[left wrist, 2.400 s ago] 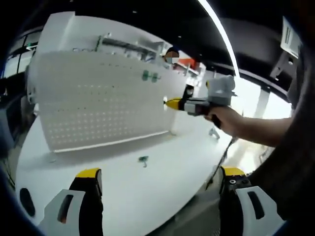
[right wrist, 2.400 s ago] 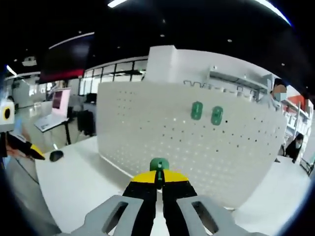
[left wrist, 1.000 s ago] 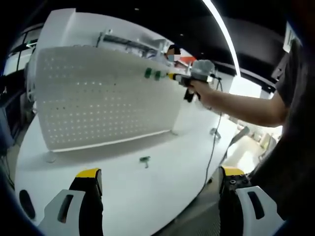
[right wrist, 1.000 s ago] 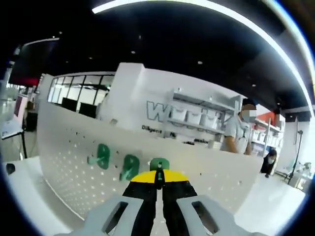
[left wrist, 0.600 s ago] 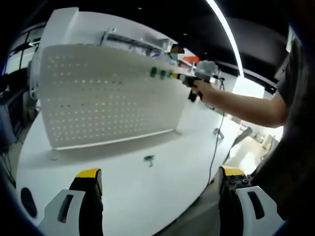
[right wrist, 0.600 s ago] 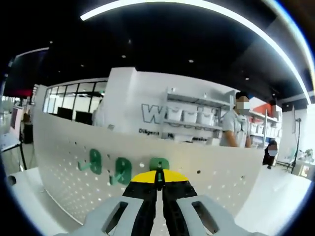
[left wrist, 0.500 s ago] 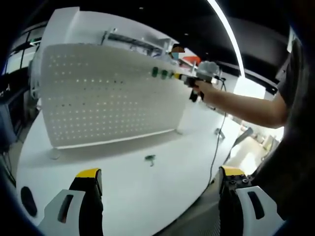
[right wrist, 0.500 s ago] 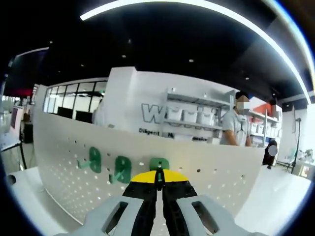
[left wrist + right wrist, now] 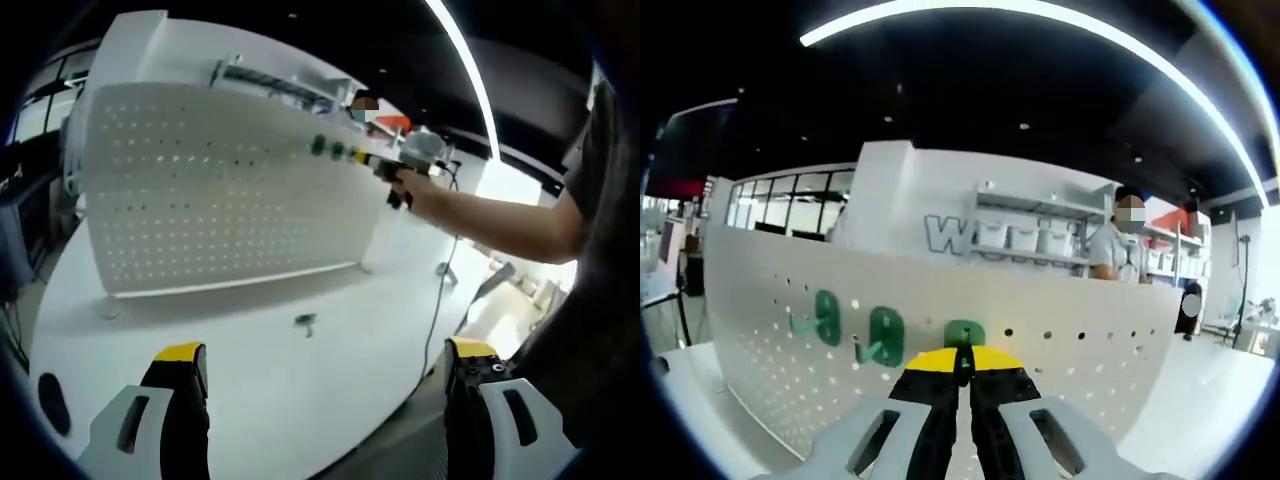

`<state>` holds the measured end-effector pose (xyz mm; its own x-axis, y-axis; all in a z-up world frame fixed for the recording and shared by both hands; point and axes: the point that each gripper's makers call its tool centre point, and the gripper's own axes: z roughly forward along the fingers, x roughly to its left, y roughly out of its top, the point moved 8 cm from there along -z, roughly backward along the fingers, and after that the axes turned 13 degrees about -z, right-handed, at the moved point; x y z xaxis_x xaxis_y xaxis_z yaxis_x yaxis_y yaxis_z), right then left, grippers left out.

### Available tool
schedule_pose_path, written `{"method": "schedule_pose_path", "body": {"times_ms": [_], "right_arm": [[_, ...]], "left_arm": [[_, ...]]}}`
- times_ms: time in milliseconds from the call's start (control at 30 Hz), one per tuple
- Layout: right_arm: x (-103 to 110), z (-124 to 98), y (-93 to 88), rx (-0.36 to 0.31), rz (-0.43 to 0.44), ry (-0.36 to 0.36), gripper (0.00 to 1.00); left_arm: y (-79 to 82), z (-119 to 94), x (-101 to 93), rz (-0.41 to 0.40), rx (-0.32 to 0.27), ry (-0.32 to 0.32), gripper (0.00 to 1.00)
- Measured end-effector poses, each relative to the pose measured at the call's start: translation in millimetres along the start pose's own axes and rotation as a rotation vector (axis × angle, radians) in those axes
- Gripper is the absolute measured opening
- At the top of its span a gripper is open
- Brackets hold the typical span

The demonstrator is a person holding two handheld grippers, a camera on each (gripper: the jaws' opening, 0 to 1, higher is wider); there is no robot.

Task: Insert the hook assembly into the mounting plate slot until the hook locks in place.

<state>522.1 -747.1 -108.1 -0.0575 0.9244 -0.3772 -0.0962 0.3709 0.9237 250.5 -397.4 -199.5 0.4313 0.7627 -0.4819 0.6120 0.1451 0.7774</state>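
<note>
A white pegboard mounting plate stands upright on the white table. Two green hooks hang in its top row, seen close up as one hook and a second. My right gripper is shut on a third green hook, held against the pegboard just right of those two. A hand holds that right gripper at the board's upper right corner. My left gripper hangs open over the table's near edge. One loose green hook lies on the table.
A black cable runs down from the right gripper past the table's right edge. A small dark object lies at the table's left. Behind the board are shelves with white bins and a standing person.
The right gripper rose with its hook from mid-board to the top row beside the two mounted hooks, then edged slightly closer. The left gripper stayed open and nearly still.
</note>
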Motion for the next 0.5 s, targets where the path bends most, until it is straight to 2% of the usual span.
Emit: {"method": "schedule_pose_path", "body": {"times_ms": [267,400,500], "right_arm": [[0,-2,2.0,0.028,0.017,0.011,0.02],[-1,-5,7.4,0.026,-0.006,-0.004,0.15],[-4,-10,15.2,0.008,0.015,-0.001,0.15]], "left_arm": [[-1.1,1,1.0,-0.01,-0.002,0.001,1.0],[-1.2,2,-0.2,-0.009,-0.001,-0.004,1.0],[-0.9,1,-0.5,-0.009,-0.003,-0.007,1.0]]}}
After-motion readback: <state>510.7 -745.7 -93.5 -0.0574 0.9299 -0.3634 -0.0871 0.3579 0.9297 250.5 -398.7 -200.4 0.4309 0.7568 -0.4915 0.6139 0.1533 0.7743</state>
